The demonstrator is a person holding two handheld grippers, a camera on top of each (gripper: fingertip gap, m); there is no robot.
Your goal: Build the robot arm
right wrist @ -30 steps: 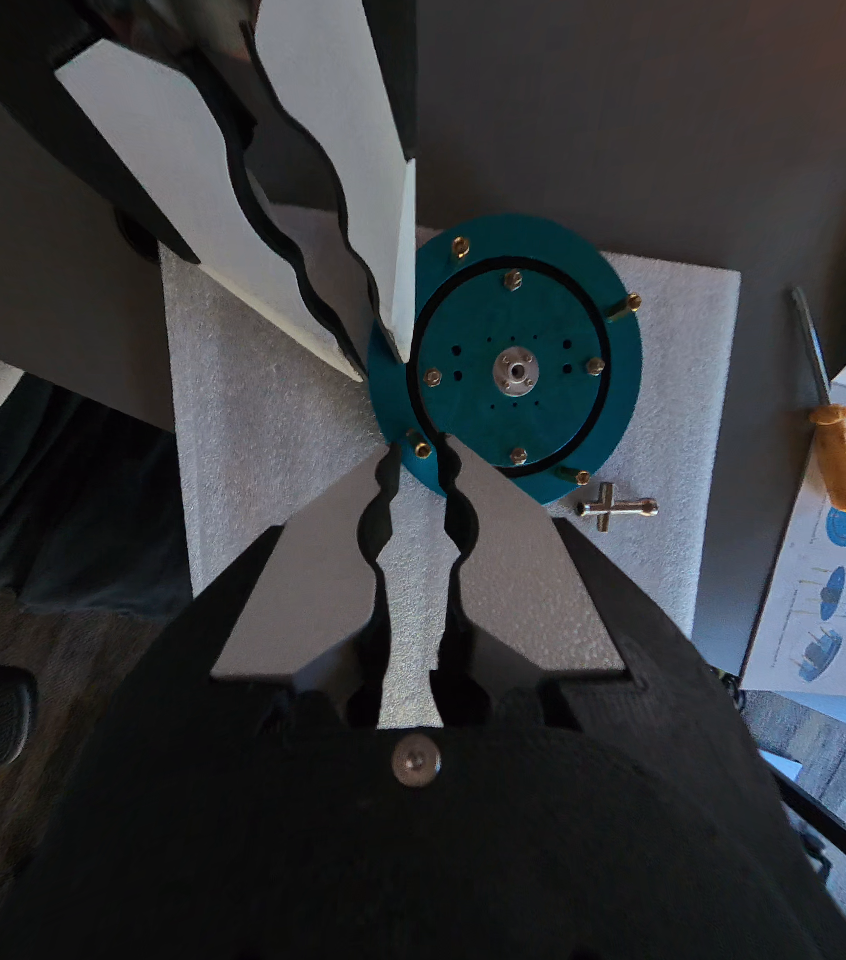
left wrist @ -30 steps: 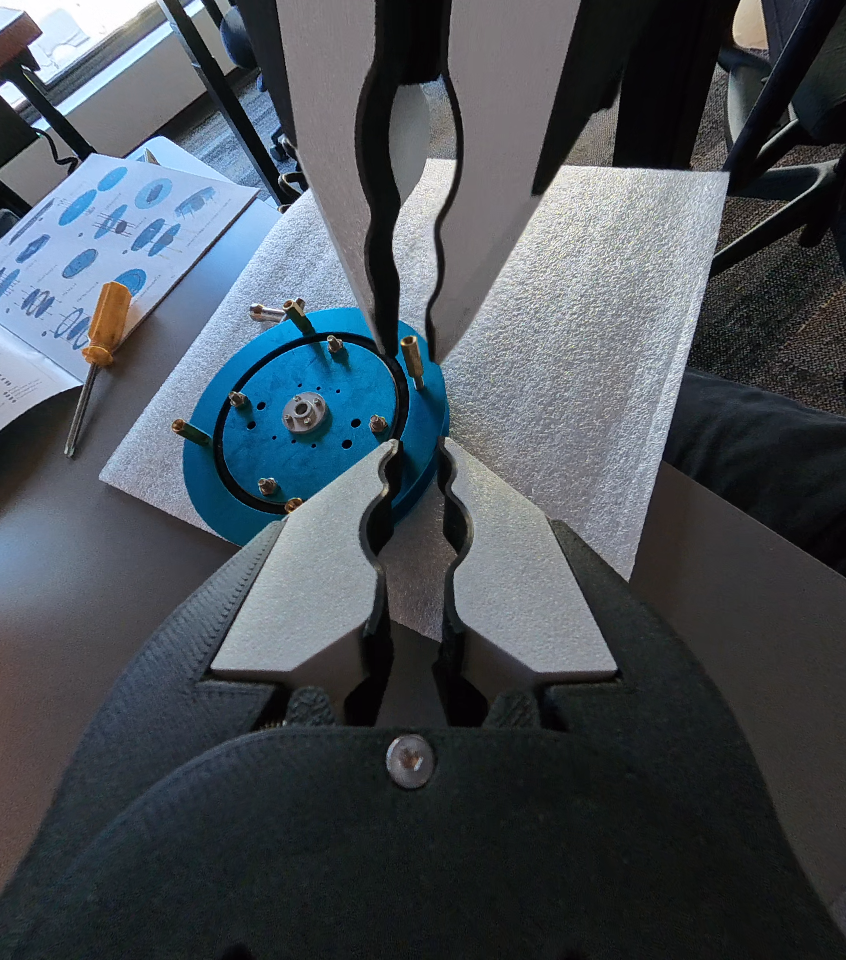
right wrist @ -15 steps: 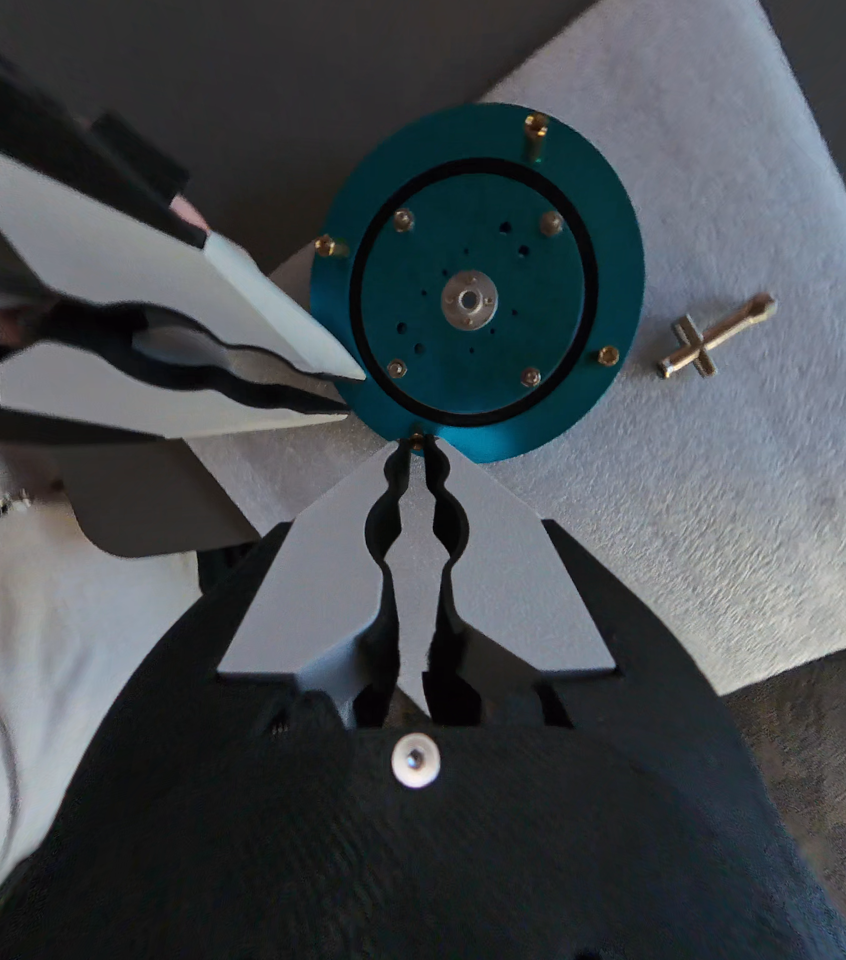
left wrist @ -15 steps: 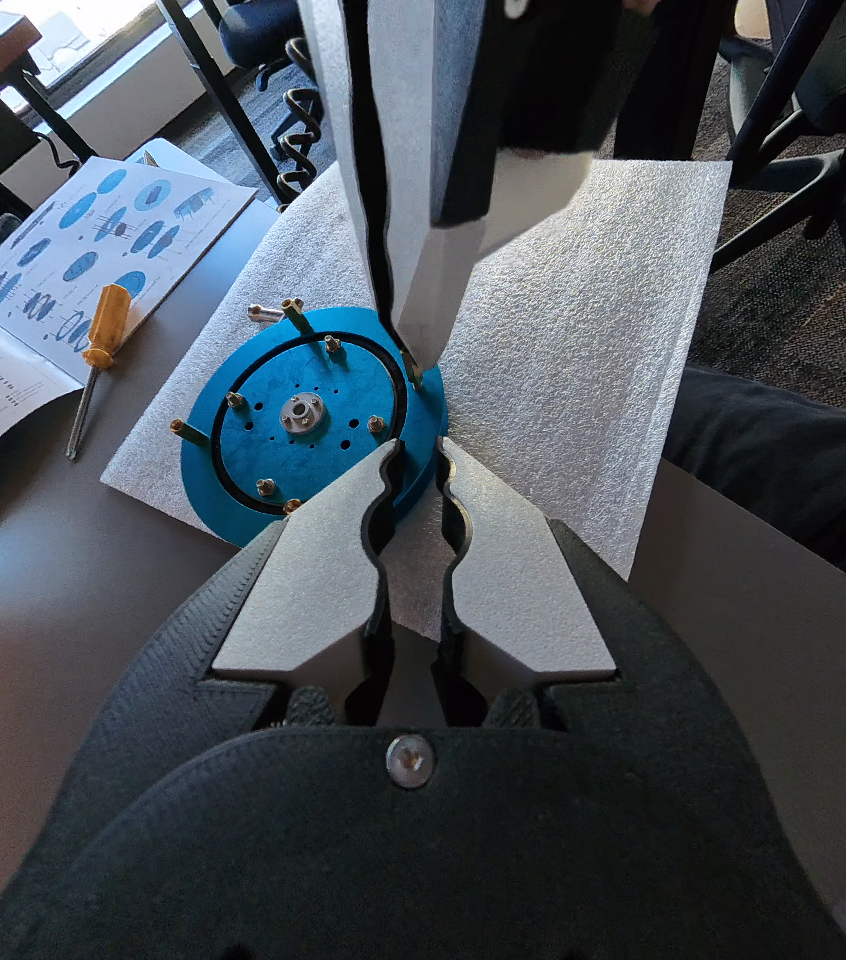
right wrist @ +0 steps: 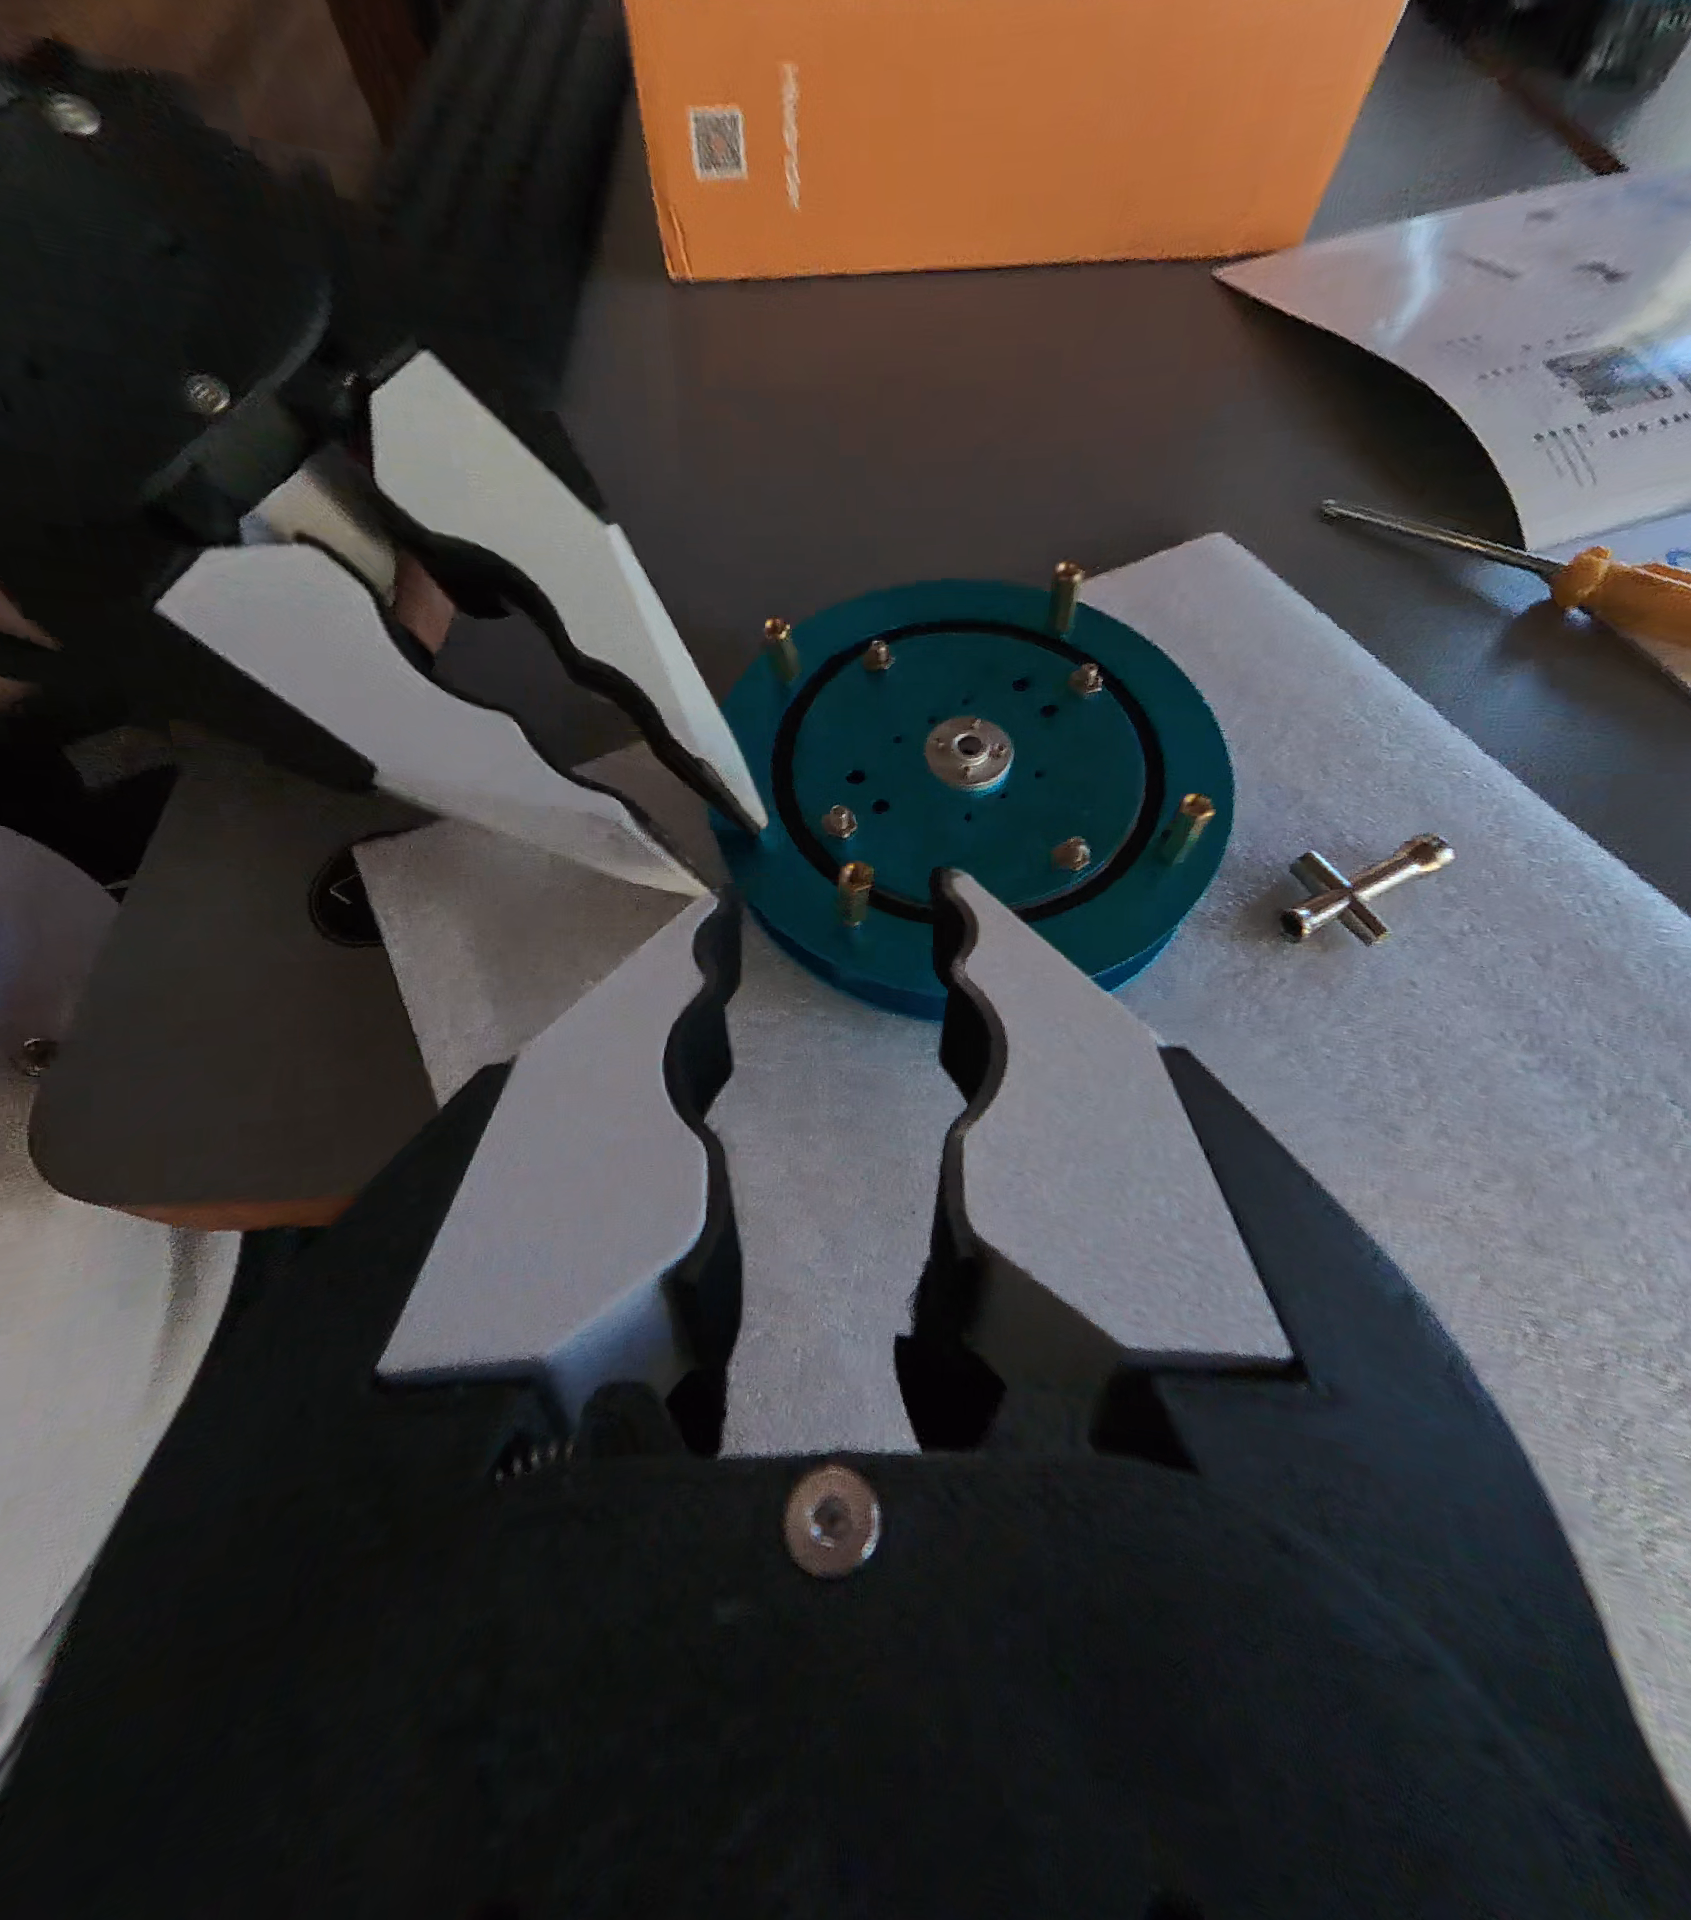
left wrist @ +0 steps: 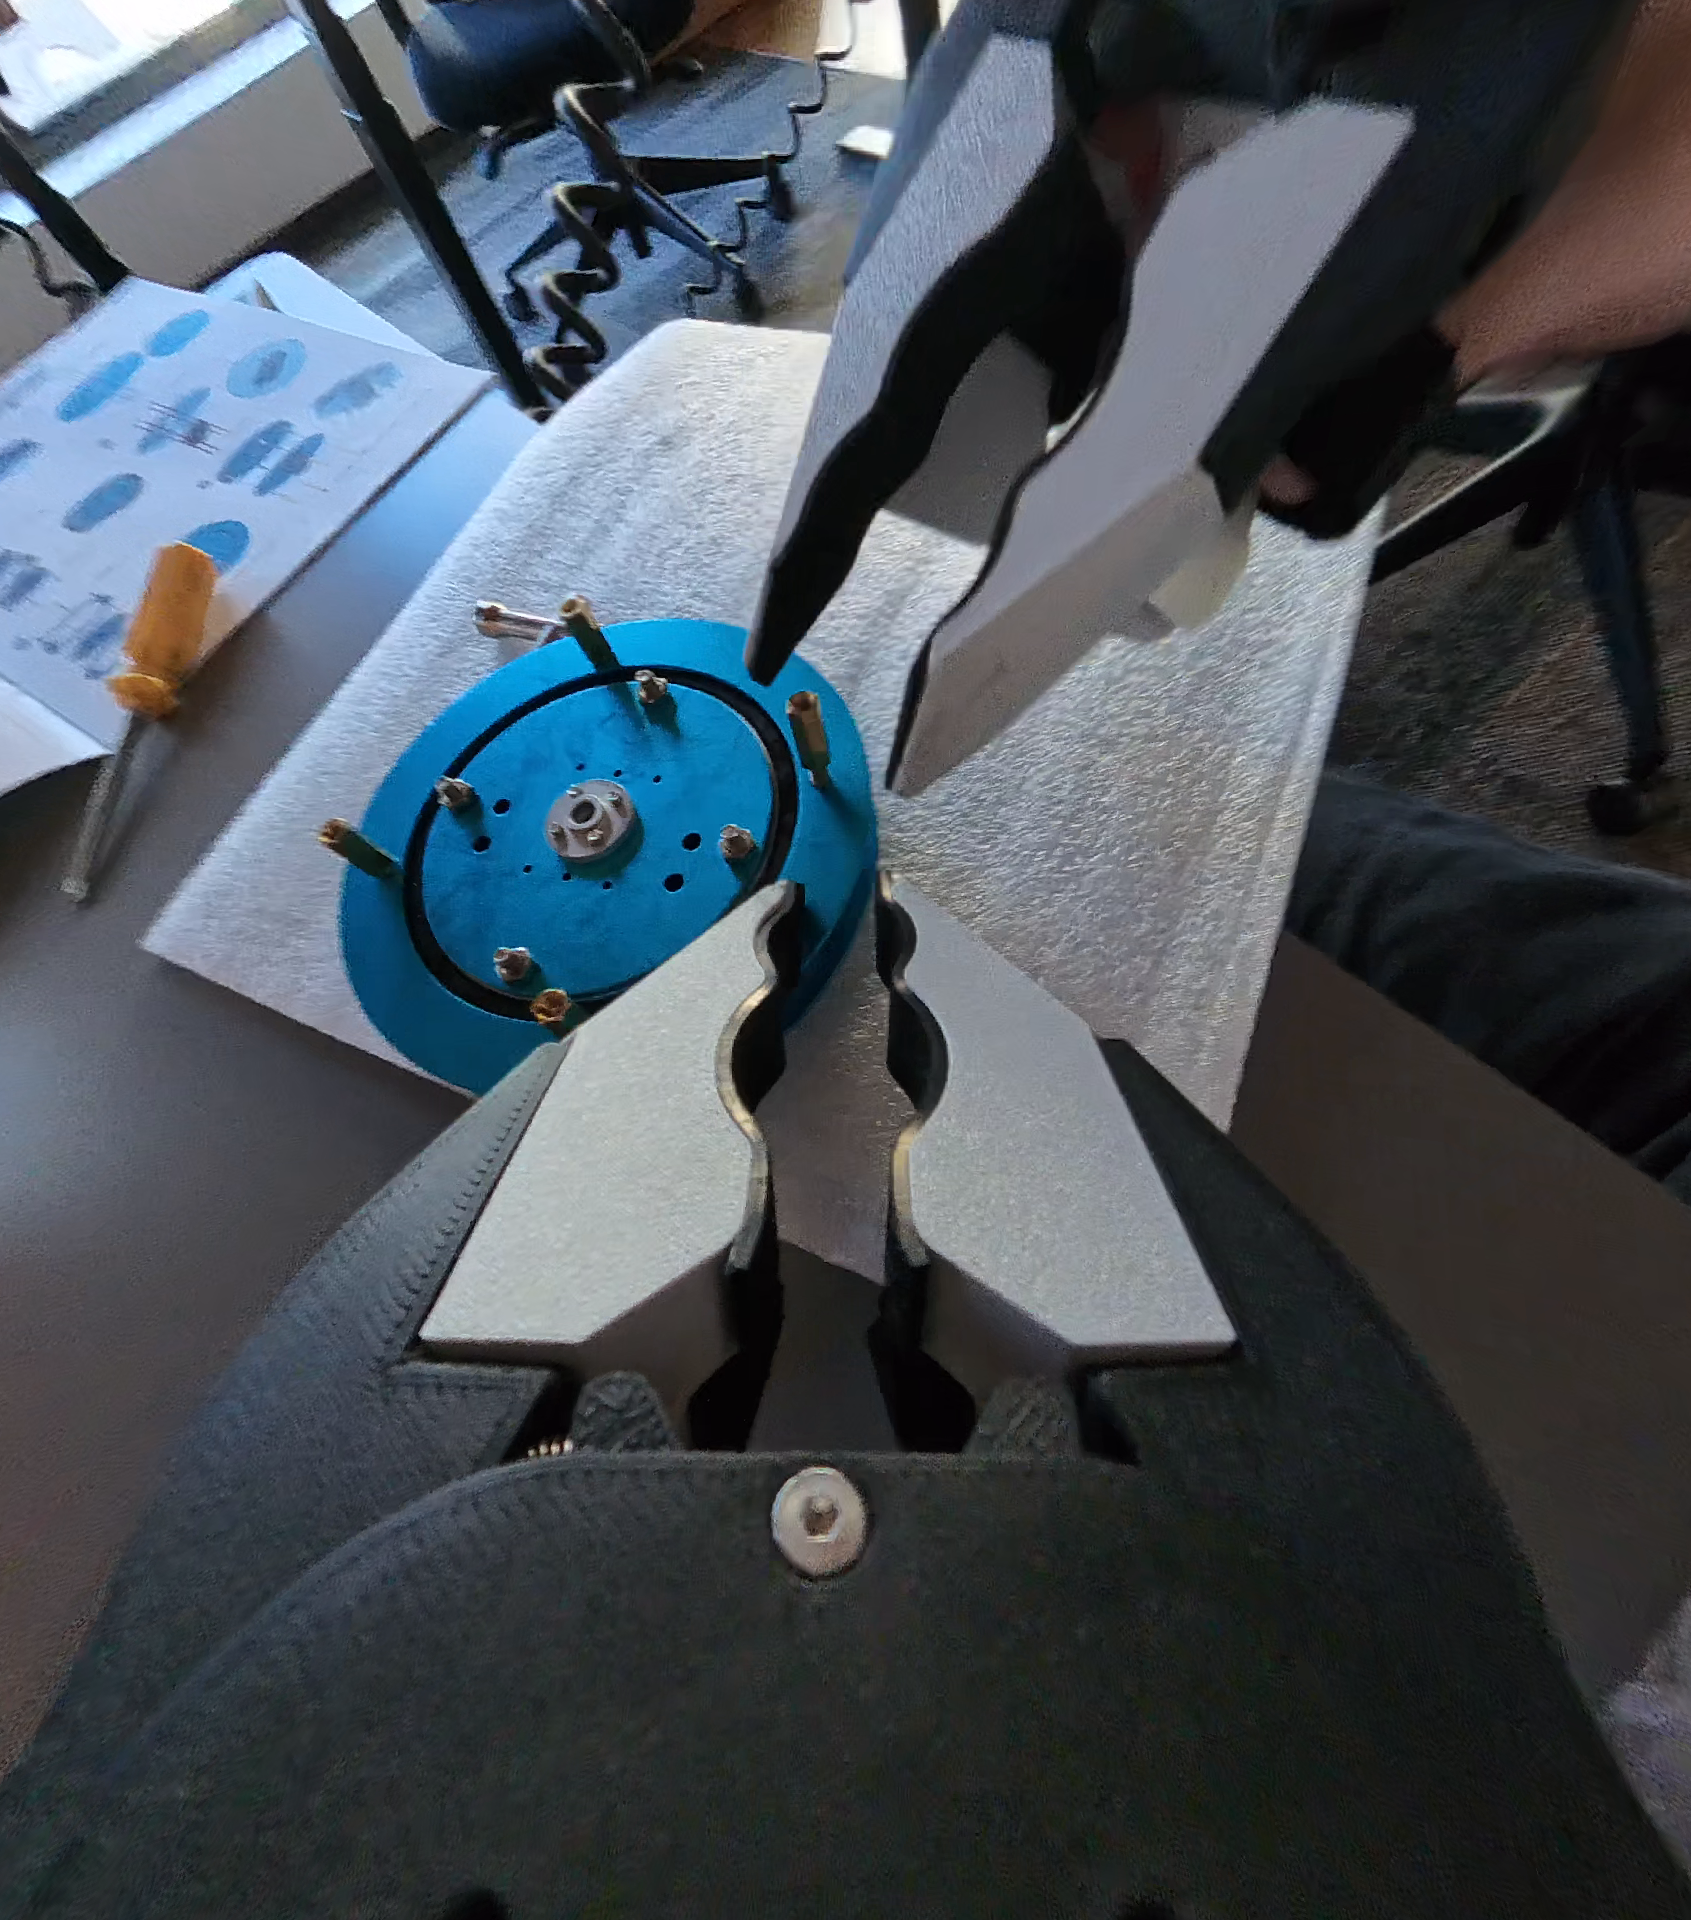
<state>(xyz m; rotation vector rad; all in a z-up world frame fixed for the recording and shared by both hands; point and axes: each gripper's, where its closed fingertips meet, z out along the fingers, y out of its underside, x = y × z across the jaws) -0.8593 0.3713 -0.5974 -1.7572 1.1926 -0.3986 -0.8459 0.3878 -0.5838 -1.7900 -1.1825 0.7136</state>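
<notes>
1. The left gripper (left wrist: 836, 899) reaches low over the near edge of the white foam sheet (left wrist: 1132, 883), fingers slightly apart and empty, tips at the rim of the round blue metal disc with brass standoffs (left wrist: 602, 831).
2. The right gripper (right wrist: 836, 899) slants down, fingers apart; one brass standoff (right wrist: 854, 891) stands between its tips, unclamped.
3. A silver cross-shaped wrench (right wrist: 1360, 894) lies beside the disc; a yellow-handled screwdriver (right wrist: 1589, 587) lies on the grey bench (right wrist: 924, 416).

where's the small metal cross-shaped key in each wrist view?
Left wrist view: cross-shaped key upper left of centre, mostly hidden behind the blue disc's far rim.
Right wrist view: right of centre, in full view on the foam sheet.
Shared landmark: the blue disc.
</notes>
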